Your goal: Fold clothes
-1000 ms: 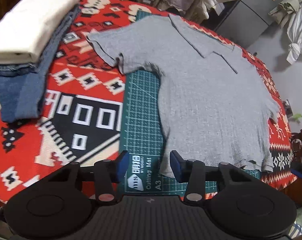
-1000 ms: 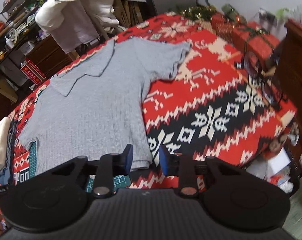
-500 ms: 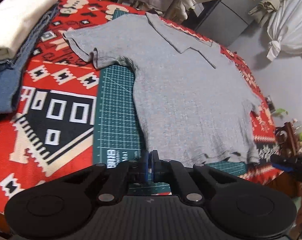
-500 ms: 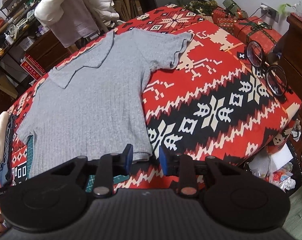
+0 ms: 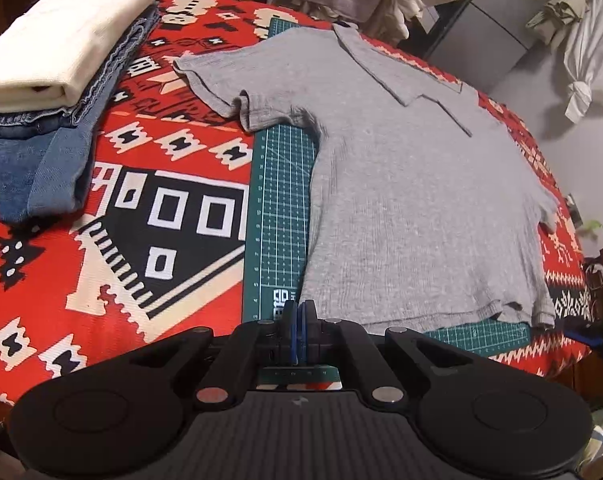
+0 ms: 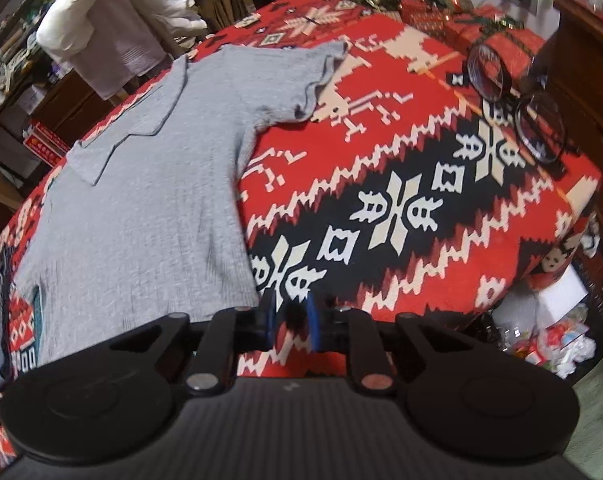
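A grey shirt point(image 5: 413, 184) lies flat on my red patterned worktop point(image 5: 101, 240), hiding most of a green cutting mat point(image 5: 281, 216). My left gripper point(image 5: 299, 330) is pressed closed at the shirt's near hem; whether it pinches cloth is hidden. My right gripper point(image 6: 289, 322) is slightly parted, holding nothing, beside the hem's other corner.

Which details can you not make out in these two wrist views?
- Left view: whether the shut left gripper pinches the grey shirt hem; the fingers hide the contact.
- Right view: the shirt's near hem, behind the right gripper.
- Right view: floor clutter, too small and blurred.

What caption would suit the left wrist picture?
Shut left gripper at the hem of a flat grey shirt, beside folded clothes.
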Demonstrator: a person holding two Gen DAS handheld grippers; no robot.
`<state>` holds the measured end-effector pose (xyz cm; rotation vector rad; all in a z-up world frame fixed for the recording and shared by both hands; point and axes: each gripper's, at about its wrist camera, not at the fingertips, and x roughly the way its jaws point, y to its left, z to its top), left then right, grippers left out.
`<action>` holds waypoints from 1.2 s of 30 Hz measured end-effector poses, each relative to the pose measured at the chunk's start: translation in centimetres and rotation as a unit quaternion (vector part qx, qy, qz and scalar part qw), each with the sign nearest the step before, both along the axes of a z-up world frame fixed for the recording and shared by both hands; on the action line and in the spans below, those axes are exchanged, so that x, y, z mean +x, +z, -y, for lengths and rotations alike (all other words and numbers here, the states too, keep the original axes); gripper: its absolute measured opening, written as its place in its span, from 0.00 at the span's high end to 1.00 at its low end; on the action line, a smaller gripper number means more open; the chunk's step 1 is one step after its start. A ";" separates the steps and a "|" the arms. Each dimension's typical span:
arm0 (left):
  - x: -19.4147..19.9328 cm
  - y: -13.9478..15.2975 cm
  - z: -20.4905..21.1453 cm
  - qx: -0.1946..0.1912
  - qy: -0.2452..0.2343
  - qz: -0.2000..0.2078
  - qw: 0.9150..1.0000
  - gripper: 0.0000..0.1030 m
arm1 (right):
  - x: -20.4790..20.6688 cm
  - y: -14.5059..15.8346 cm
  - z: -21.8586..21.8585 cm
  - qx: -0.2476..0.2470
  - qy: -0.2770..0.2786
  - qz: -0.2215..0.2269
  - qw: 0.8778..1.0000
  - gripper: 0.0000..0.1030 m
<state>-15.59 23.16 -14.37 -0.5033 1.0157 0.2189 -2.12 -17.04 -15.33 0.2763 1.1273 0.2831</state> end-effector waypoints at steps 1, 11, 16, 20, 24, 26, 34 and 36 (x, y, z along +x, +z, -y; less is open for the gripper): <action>0.0 0.1 -0.1 -0.002 0.002 0.002 1.000 0.98 | 0.3 -0.3 0.1 0.010 -0.002 -0.005 1.000 0.83; 0.2 0.8 0.2 -0.016 -0.009 0.014 1.000 0.98 | 2.0 -1.9 -2.4 0.040 0.023 -0.025 0.999 0.83; 0.6 0.6 0.3 -0.025 -0.011 0.011 1.000 0.98 | 2.0 -1.6 -4.7 0.047 0.048 -0.022 0.998 0.89; 0.6 0.4 0.3 -0.031 -0.011 0.009 0.999 0.98 | 1.7 -1.3 -6.3 0.042 0.064 -0.015 0.997 0.89; 0.6 0.4 0.5 -0.034 -0.014 0.010 0.999 0.98 | 1.1 -0.8 -7.9 0.014 0.078 0.007 0.997 0.89; 0.6 0.4 0.6 -0.034 -0.016 0.010 0.999 0.97 | 0.3 -0.2 -9.1 -0.017 0.099 0.036 0.994 0.89; 0.8 -0.3 0.3 -0.051 -0.013 0.008 0.999 0.97 | 0.0 -0.3 -12.6 -0.045 0.146 0.068 0.986 0.88; 0.8 -0.3 0.3 -0.053 -0.012 0.009 0.998 0.97 | 0.4 -0.4 -12.6 -0.027 0.147 0.068 0.986 0.86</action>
